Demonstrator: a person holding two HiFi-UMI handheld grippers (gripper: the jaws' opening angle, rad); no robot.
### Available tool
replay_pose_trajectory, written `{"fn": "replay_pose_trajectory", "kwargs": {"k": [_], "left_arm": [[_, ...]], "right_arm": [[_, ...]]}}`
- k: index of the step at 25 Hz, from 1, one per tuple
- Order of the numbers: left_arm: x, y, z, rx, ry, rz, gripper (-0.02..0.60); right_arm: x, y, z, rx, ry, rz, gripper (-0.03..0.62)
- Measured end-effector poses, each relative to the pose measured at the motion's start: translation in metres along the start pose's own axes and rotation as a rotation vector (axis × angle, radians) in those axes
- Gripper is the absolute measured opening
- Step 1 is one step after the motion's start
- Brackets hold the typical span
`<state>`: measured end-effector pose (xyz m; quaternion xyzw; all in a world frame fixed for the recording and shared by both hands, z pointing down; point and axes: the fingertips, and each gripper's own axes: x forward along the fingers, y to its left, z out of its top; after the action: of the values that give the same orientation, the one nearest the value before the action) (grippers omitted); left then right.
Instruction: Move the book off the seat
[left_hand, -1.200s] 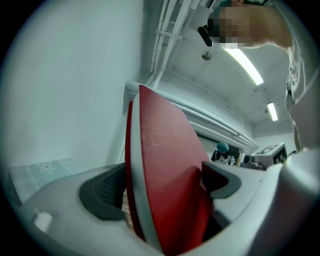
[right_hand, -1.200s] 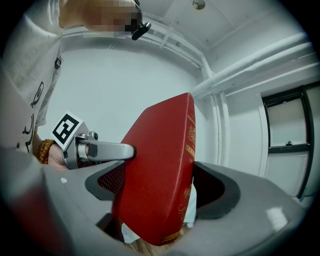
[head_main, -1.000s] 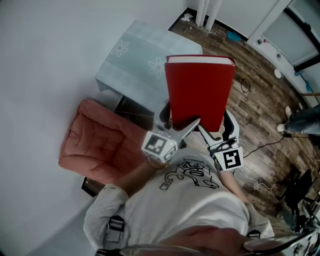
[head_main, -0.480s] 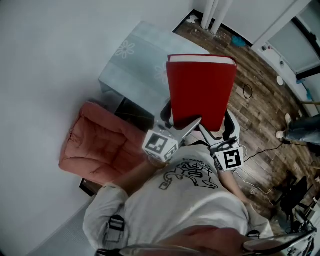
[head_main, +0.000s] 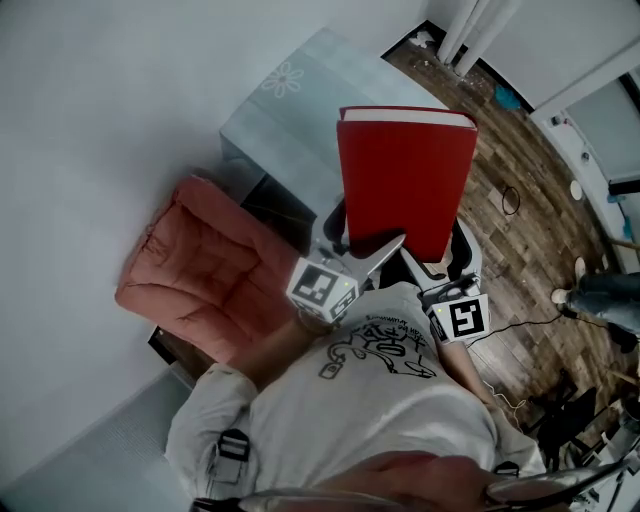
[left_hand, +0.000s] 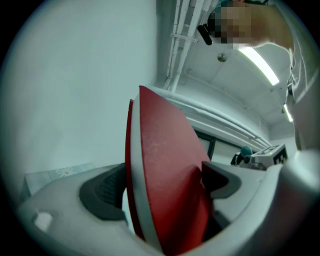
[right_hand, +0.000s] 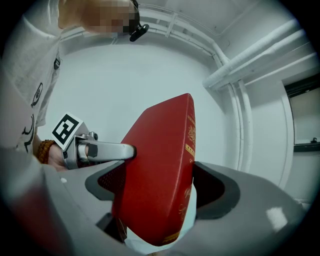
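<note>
There is one thick red hardcover book (head_main: 405, 180) and two grippers. The left gripper (head_main: 385, 245) and the right gripper (head_main: 425, 265) both clamp its near short edge, side by side. Its long axis runs straight away from the jaws, one cover facing up. The one pink cushioned seat (head_main: 200, 270) lies apart from it, left of the left gripper.

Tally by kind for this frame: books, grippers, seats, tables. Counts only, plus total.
Red book: 1
Grippers: 2, the left gripper and the right gripper, both clamped on the red book
Pink cushioned seat: 1
Pale table with flower print: 1
Total: 5
</note>
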<state>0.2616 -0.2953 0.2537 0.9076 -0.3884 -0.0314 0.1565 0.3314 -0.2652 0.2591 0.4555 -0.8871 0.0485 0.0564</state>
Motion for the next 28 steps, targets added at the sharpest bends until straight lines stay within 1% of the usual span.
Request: {"fn": "replay_pose_trajectory", "kwargs": {"k": [8,11,15,21,25,28], "left_arm": [[-0.025,0.037,0.008,0.001,-0.047,0.163,0.46],[-0.035,0.056,0.016,0.002,-0.067,0.231,0.46],[-0.044,0.076,0.026,0.001,-0.094,0.325,0.46],[-0.042,0.093,0.032,-0.014,-0.132,0.487,0.46],[-0.036,0.095,0.036,0.0,-0.162,0.581,0.46],[-0.033,0.096,0.034,-0.018,-0.178,0.656,0.46]], "right_arm": [[0.041,0.021,0.003,-0.019,-0.014,0.17,0.42],[0.063,0.031,0.012,-0.011,-0.034,0.231,0.42],[0.088,0.039,0.015,-0.039,-0.014,0.343,0.42],[0.117,0.033,0.021,-0.034,-0.026,0.499,0.42],[0.128,0.025,0.028,-0.029,-0.037,0.594,0.42],[0.134,0.02,0.025,-0.043,-0.021,0.67,0.42]]}}
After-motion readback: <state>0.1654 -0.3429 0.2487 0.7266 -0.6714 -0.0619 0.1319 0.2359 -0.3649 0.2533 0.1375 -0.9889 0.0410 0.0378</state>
